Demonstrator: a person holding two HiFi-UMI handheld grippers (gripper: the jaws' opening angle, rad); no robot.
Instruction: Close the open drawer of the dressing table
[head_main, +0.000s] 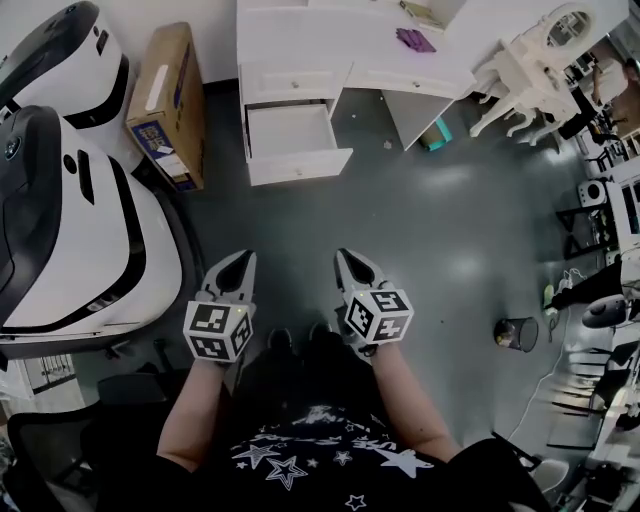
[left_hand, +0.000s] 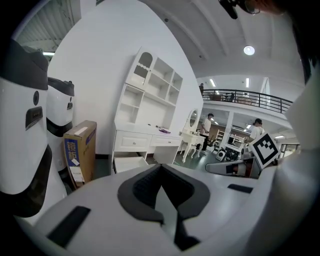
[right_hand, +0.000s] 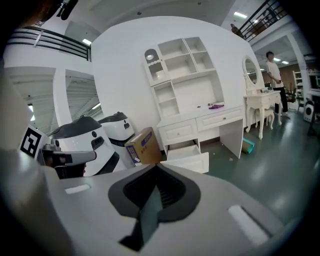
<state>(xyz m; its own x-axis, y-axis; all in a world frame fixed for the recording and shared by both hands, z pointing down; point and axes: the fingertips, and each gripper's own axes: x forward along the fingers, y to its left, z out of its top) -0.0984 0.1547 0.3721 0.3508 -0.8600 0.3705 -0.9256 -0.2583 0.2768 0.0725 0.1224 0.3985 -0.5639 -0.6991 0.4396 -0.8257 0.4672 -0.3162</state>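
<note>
We had bare grey floor (head_main: 410, 230) lying open from the left tool (head_main: 243, 260) and right tool (head_main: 347, 256) up to the open drawer (head_main: 297, 148). A cardboard box (head_main: 168, 100) stood near the drawer's left, large white machines (head_main: 70, 230) crowded that side, and a bin (head_main: 516, 333) sat well right.

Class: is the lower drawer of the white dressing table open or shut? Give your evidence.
Open: the lower drawer juts out from the dressing table over the floor, its inside showing.

Head view looks steeply down, gripper views forward; all share the far dressing table (head_main: 300, 40).
</note>
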